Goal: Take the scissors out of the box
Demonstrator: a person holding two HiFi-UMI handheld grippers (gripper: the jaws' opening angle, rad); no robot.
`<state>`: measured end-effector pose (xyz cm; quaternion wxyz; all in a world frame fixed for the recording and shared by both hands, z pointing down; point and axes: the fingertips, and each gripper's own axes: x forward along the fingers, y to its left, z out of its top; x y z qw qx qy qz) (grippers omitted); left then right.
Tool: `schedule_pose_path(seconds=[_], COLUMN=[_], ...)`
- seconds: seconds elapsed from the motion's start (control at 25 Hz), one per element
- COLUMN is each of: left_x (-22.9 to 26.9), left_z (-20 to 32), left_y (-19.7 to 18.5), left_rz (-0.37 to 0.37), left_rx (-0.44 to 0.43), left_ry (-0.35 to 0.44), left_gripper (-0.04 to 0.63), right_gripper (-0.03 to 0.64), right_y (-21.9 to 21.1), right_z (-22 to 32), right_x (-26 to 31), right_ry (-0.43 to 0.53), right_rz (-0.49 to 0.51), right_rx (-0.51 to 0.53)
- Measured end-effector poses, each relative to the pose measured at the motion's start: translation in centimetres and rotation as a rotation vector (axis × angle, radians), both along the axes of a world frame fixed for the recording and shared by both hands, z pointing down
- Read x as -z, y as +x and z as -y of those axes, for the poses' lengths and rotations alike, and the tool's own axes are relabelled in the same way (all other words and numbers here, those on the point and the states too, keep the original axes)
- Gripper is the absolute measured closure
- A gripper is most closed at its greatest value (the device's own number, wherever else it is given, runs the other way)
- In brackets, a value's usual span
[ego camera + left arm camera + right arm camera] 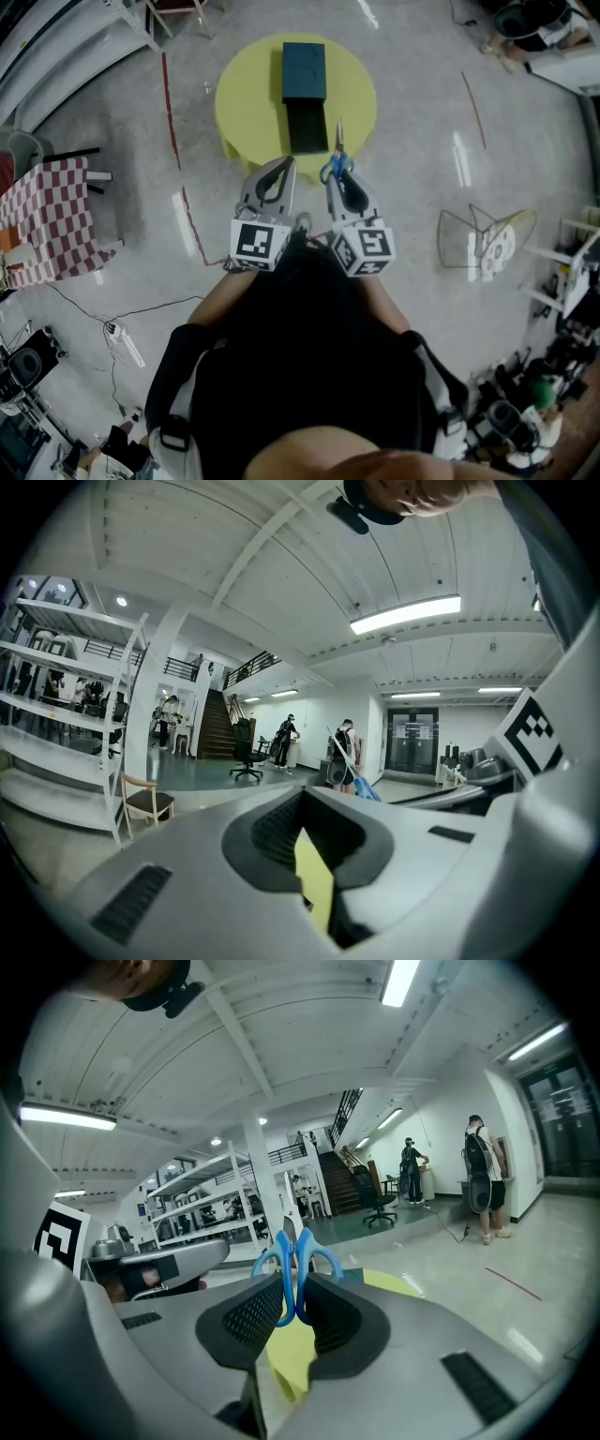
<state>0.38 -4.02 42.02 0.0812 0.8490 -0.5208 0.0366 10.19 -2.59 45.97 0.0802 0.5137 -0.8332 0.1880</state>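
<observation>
The scissors (337,159) are out of the box (304,70), blue handles pinched between the pads of the right gripper (338,178). Its own view shows them upright in that narrow clamp (292,1288), handle loops poking above the pads. From the head view the blade points away from the person, over the near edge of the round yellow table (244,103), just beside the box's black near part. The left gripper (289,167) hovers alongside, tips together, nothing between them (302,803), only a sliver of yellow tabletop showing behind.
</observation>
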Motion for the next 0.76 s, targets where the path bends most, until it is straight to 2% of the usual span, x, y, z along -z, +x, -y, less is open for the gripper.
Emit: schedule_pose_path(seconds=[0.12,0.52,0.64,0.76], left_x=[-0.15,0.26,-0.01,0.13], left_z=[0.13,0.47,0.59,0.68], left_y=[0.02,0.09,-0.07,-0.05], left_rz=[0.016,-0.019,-0.002,-0.027], left_rx=[-0.011,-0.009,-0.015,-0.009], left_ry=[0.004,0.001,0.0,-0.006], left_gripper=[0.598,0.598,0.598,0.598], right_gripper=[0.543,0.543,0.541,0.543], right_y=[-0.07,-0.23,-0.4,-0.54], right_z=[0.08,0.26,0.38,0.45], right_x=[-0.01,0.04,-0.11,-0.26], right_ry=[-0.002,0.001,-0.002,-0.004], right_rz=[0.001,-0.002,-0.001,-0.003], right_rx=[-0.003,-0.006,-0.005,-0.003])
